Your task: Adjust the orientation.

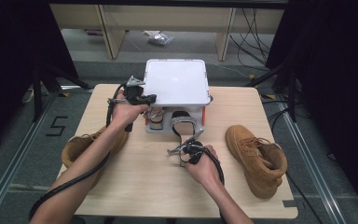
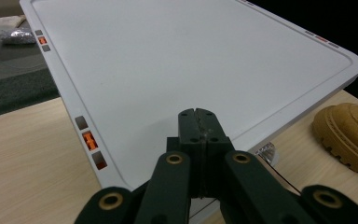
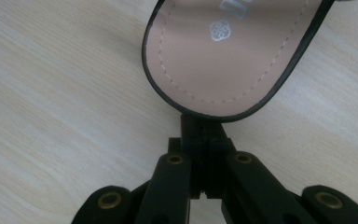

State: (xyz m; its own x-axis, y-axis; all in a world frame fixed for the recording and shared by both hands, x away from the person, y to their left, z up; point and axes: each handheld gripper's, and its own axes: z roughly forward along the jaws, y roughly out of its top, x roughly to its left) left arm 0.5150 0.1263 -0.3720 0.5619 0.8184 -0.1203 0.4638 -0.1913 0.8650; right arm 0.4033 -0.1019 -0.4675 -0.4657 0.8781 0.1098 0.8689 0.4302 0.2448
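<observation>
My right hand-held gripper (image 1: 182,150) lower centre of frame, jaws closed, nothing gripped, tip touching heel of sandal (image 3: 233,56). Sandal runs up-frame from tip toward white box (image 1: 177,81). Left hand-held gripper (image 2: 198,122) closed, empty, over box lid.

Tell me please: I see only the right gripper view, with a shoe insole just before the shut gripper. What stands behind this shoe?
Observer: A white box with a flat lid stands on the table just behind the sandal.
Operator: And where is the left gripper now?
Observer: The left gripper is shut and sits over the lid's near edge, at the box's left front corner.
Operator: Are other shoes on the table?
Observer: Yes. A tan boot lies on the right side, and a second boot lies at the left edge, partly hidden by the forearm.
</observation>
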